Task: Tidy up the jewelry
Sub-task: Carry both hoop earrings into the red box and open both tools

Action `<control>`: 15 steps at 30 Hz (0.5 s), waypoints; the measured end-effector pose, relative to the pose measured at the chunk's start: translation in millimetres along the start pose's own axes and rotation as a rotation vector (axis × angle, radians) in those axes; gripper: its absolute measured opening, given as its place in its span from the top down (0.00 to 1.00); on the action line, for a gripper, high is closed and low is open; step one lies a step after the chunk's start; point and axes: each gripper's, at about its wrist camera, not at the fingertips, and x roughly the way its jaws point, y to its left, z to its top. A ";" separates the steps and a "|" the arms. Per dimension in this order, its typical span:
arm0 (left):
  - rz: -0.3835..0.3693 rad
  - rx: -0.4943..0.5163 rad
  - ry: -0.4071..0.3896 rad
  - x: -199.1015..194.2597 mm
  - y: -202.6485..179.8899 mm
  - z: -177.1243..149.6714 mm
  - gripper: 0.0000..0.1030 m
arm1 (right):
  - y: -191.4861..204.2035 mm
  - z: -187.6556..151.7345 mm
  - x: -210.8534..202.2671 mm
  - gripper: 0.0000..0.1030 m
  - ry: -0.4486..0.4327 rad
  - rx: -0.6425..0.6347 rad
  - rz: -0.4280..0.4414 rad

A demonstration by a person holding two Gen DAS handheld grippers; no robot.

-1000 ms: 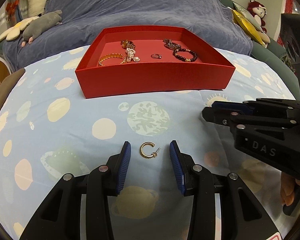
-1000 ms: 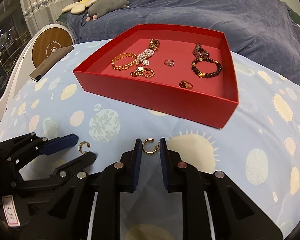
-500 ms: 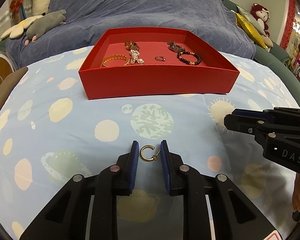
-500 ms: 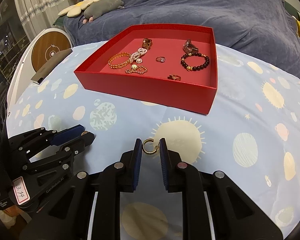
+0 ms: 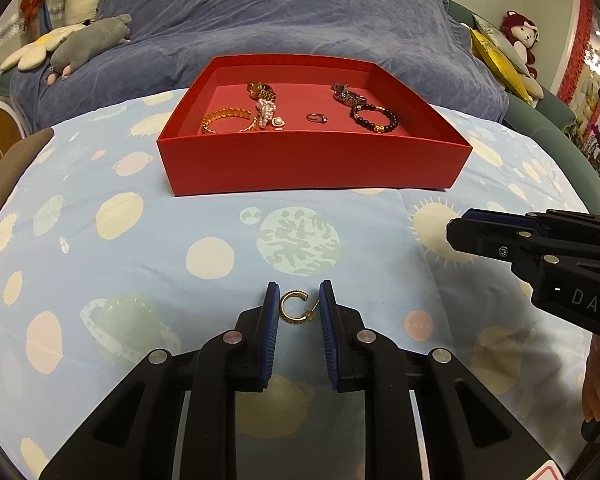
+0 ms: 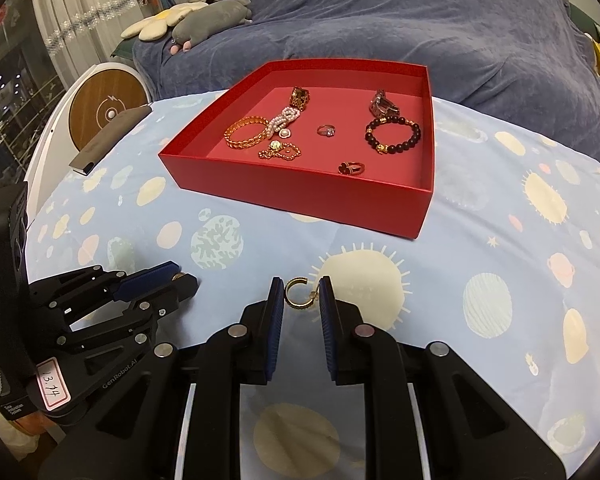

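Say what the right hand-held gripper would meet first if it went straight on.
Probably the near wall of the red cardboard tray. The right hand-held gripper, shut on a gold hoop earring, has only the planet-print blue cloth before it; height is unclear.

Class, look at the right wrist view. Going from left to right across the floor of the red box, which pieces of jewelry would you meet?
Gold bangle → pearl strand → silver ring → black flower ring → dark bead bracelet.

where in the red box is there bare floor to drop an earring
Bare floor: the near right corner of the red box, between flower ring and right wall; also the far middle, behind the silver ring. Crowded on the left: gold bangle, pearls, chain.
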 end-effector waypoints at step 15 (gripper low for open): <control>-0.020 -0.048 -0.102 -37.0 -6.8 43.8 0.83 | -7.8 21.3 -23.5 0.83 -0.083 0.016 0.001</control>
